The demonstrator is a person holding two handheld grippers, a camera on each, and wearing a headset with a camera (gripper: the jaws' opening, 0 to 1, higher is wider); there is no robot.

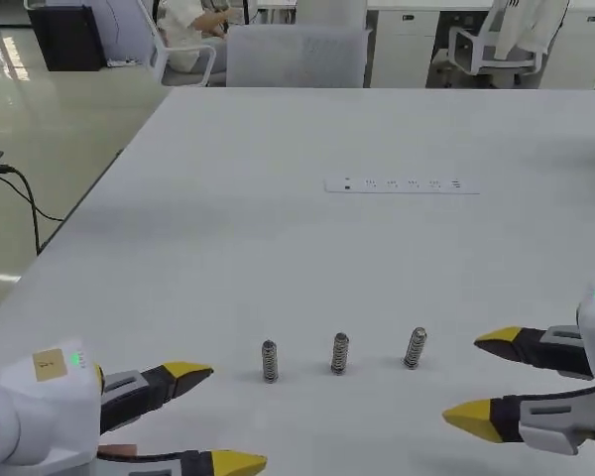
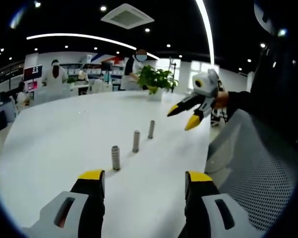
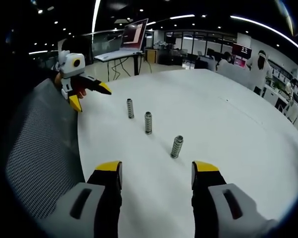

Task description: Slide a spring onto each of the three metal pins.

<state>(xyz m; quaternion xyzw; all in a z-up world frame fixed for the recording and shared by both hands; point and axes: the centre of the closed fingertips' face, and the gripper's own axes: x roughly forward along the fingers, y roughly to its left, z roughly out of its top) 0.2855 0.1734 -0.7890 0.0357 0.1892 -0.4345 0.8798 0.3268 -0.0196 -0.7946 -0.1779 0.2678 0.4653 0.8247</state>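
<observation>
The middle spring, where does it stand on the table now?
In the head view the middle spring stands on the table, between the left spring and the leaning right spring, nearer the person than the power strip.

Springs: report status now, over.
Left gripper open, right gripper open, both empty, short of the row. Three springs upright on the table, the right one leaning slightly. Socket strip far behind, nothing blocking.

1. My left gripper [image 1: 218, 416] is wearing a white housing, with a tan sticker [image 1: 48, 365] and a green light [image 1: 76, 360] glowing.
2. My right gripper [image 1: 481, 377] is showing the same white body (green light too).
3. My fingers [image 1: 147, 386] are running black from grey slotted bases to yellow tips.
4. I am wearing a dark sleeve [image 2: 238, 99].
</observation>
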